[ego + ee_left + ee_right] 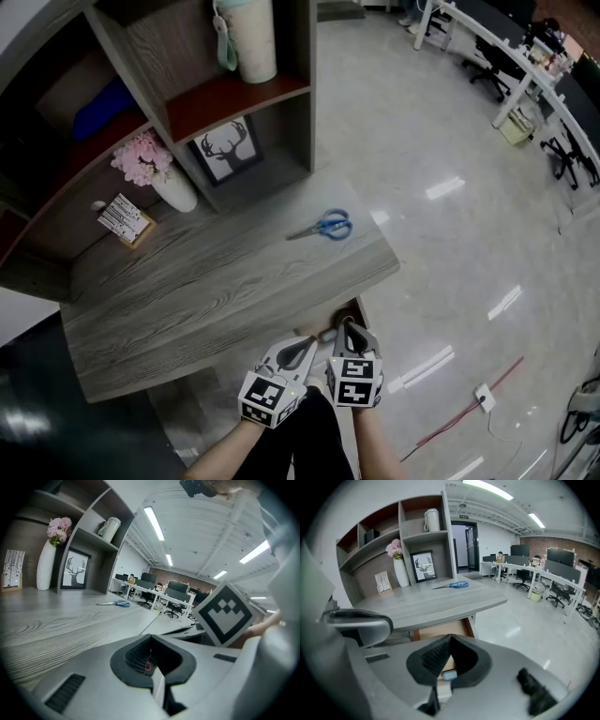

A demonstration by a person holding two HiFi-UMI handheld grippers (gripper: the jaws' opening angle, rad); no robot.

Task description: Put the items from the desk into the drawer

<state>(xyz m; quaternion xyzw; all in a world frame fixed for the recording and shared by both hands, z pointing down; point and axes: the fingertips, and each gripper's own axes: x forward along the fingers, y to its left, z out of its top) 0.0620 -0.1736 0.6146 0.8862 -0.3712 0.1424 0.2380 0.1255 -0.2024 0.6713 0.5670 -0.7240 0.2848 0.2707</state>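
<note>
Left claw (302, 347) and right claw (349, 326) side by side at the table's (206, 281) near edge. Both have jaws together, nothing gripped. Right claw is over the open drawer (440, 631) under the table. A small pale item (449, 675) shows in the drawer below its tips; can't tell what it is. Blue-handled scissors (323, 226) lie flat on the table, well apart from both claws, toward the far right corner. Behind: white vase (176, 190) with pink flowers, deer picture (228, 148) in the shelf unit (234, 94).
</note>
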